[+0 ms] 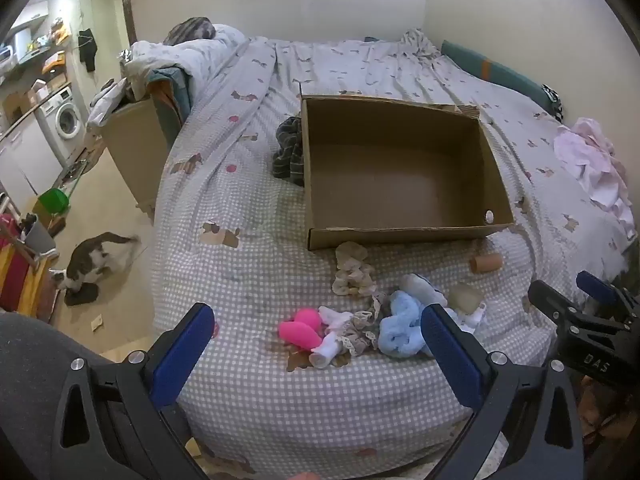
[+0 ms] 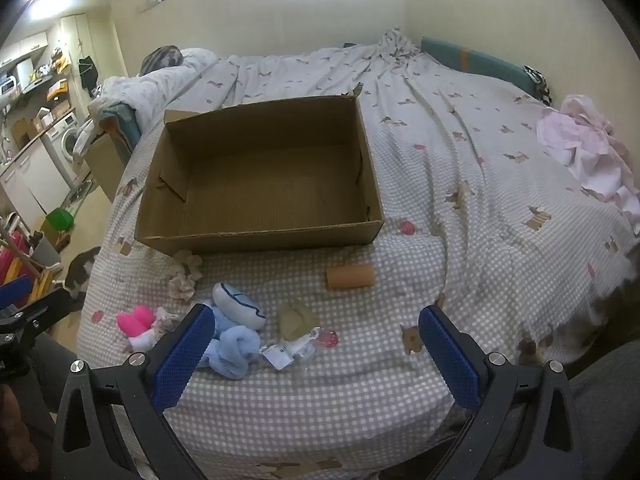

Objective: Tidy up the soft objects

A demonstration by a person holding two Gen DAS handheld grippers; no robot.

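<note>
Both jaws of the left gripper point(image 1: 316, 344) are standing wide and empty, hanging over the pink toy point(image 1: 301, 329) and blue cloth point(image 1: 400, 330) heaped near the bed's point(image 1: 240, 392) edge, within easy reach. Seen from the right gripper point(image 2: 316, 344), likewise spread and holding nothing, the cardboard box point(image 2: 260, 236) is sitting empty just beyond the pile, probably waiting to receive it.

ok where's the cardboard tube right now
The cardboard tube lies on its side on the checked bedspread, just in front of the cardboard box near its right corner, apart from the sock pile.
</note>
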